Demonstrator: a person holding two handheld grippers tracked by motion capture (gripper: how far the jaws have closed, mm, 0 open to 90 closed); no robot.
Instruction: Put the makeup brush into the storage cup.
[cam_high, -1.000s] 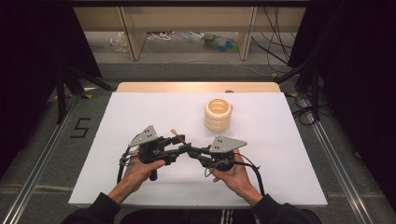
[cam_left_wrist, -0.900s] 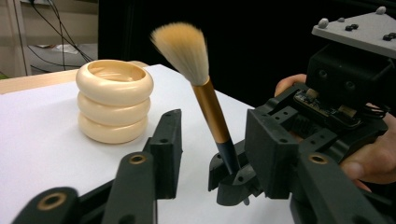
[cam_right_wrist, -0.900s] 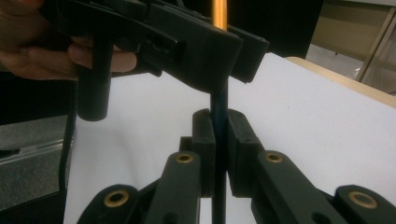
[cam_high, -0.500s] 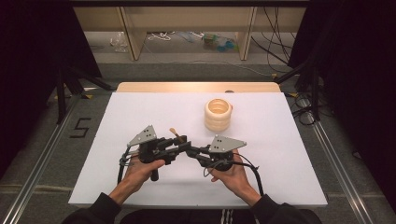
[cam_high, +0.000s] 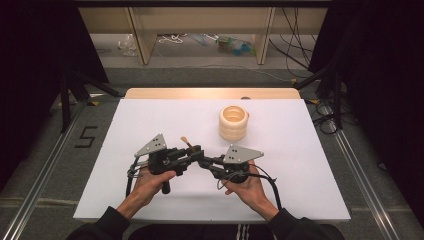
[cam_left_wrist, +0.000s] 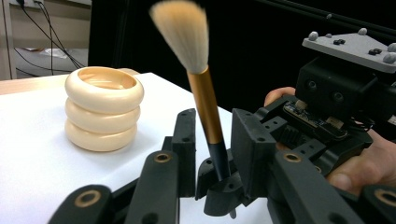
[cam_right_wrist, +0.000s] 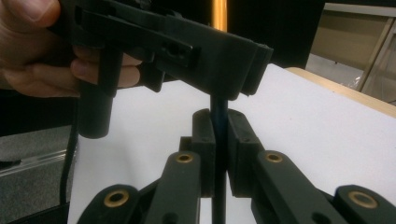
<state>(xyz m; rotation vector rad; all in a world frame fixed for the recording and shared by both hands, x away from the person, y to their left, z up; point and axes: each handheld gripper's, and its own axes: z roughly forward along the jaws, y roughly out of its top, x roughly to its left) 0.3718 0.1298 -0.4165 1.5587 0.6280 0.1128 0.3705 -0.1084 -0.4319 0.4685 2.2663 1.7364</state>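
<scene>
Both forearms come in from the near edge of the white desk (cam_high: 150, 120) and angle inward, so that the two hands meet a little in front of the person, low over the desk top. The left hand (cam_high: 150, 182) wraps the grip of the left tongs (cam_high: 196, 150) with the thumb side up, the tongs pointing across toward the right; the right hand (cam_high: 247, 185) holds the right tongs (cam_high: 204, 161) pointing back toward the left, so the two tips meet nose to nose. Between them stands a brush (cam_left_wrist: 201, 88), nearly upright with a slight lean, its pale bristles on top, a gold ferrule below them and a dark handle at the bottom. The right tongs are closed on that dark handle, pads pressed to it from both sides in the right gripper view. The left tongs have just been closing, with the brush between their jaws; they stand narrow around the handle, but a gap shows on each side and they do not yet press it. A cream ringed holder (cam_high: 233, 122) stands farther back on the desk, well apart from the hands.
</scene>
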